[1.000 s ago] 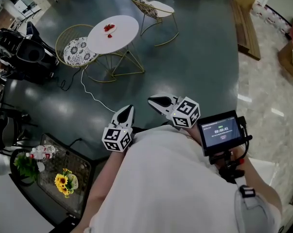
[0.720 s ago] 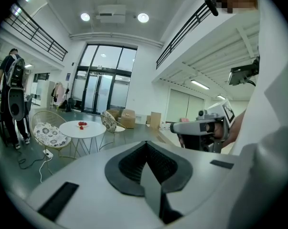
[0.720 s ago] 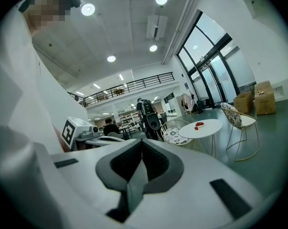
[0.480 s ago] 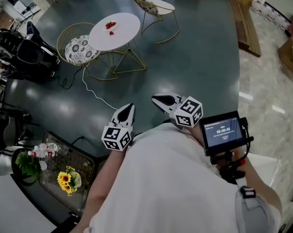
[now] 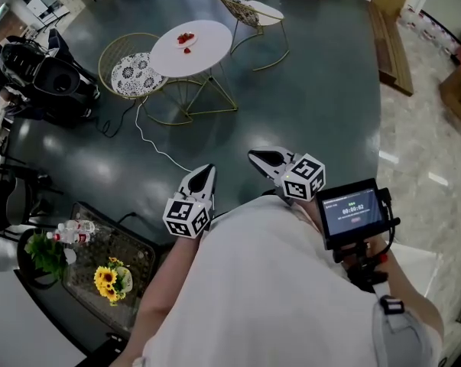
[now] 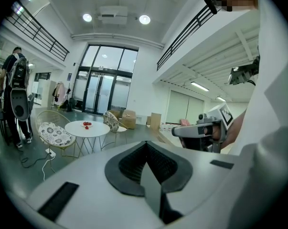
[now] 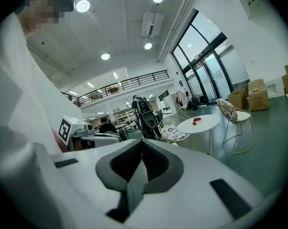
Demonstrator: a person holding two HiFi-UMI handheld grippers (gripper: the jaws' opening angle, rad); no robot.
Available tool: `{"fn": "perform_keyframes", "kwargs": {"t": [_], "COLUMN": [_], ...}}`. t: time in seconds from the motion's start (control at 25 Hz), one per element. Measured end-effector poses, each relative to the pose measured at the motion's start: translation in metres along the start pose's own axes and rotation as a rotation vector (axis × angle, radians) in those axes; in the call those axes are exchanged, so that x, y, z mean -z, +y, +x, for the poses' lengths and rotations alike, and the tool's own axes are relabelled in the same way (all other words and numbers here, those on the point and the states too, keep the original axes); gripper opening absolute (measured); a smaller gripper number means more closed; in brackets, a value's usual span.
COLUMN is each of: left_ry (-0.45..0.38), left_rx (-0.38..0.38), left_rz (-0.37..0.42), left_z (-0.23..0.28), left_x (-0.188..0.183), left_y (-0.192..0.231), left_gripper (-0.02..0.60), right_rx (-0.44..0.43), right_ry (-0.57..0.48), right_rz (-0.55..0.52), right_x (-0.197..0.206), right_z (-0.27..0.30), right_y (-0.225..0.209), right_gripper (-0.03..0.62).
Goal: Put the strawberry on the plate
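Both grippers, left gripper point(image 5: 204, 170) and right gripper point(image 5: 254, 157), sit at the person's chest with jaws pressed together and empty. Far off at eleven o'clock stands the table point(image 5: 203, 56); a strawberry point(image 5: 186, 50) seems to lie just beside the plate point(image 5: 180, 40). On the walk over, the floor cable point(image 5: 149, 141) could snag a foot, and jaws opened late could knock the berry off.

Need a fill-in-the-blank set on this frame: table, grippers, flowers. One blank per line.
1. The red strawberries lie on a round ____ table far ahead of the person.
2. The left gripper and the right gripper both have their jaws ____, with nothing between them.
3. The yellow sunflowers sit at the head view's lower ____.

Missing words: white; shut; left
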State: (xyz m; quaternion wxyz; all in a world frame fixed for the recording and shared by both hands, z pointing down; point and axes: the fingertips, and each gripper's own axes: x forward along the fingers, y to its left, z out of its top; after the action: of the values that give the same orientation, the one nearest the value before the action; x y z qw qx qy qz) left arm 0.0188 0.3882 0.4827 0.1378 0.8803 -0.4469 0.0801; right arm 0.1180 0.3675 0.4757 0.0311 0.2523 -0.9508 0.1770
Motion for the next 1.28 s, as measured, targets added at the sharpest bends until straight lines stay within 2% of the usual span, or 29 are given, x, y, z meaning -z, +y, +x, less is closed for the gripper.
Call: {"fn": "perform_keyframes", "kwargs": {"t": [0.48, 0.72, 1.12, 1.28], "left_ry": [0.007, 0.007, 0.031, 0.036], "left_rx": [-0.005, 0.001, -0.068, -0.092], "left_rz": [0.012, -0.01, -0.063, -0.084], "left_z": [-0.03, -0.035, -0.033, -0.002], "left_x": [0.003, 0.005, 0.002, -0.006], "left_y": [0.03, 0.04, 0.087, 0.117], "left_gripper": [0.006, 0.006, 0.006, 0.006], "right_rx": [0.034, 0.037, 0.016, -0.008], "right_ry": [-0.002, 0.012, 0.032, 0.047], "right_rz": [0.004, 0.012, 0.051, 0.051], "right_x": [0.003, 0.004, -0.006, -0.02], "right_z": [0.026, 0.036, 0.083, 0.111], "right_y": [0.019, 0.027, 0.003, -0.031], "right_gripper": [0.007, 0.008, 0.008, 0.007]}}
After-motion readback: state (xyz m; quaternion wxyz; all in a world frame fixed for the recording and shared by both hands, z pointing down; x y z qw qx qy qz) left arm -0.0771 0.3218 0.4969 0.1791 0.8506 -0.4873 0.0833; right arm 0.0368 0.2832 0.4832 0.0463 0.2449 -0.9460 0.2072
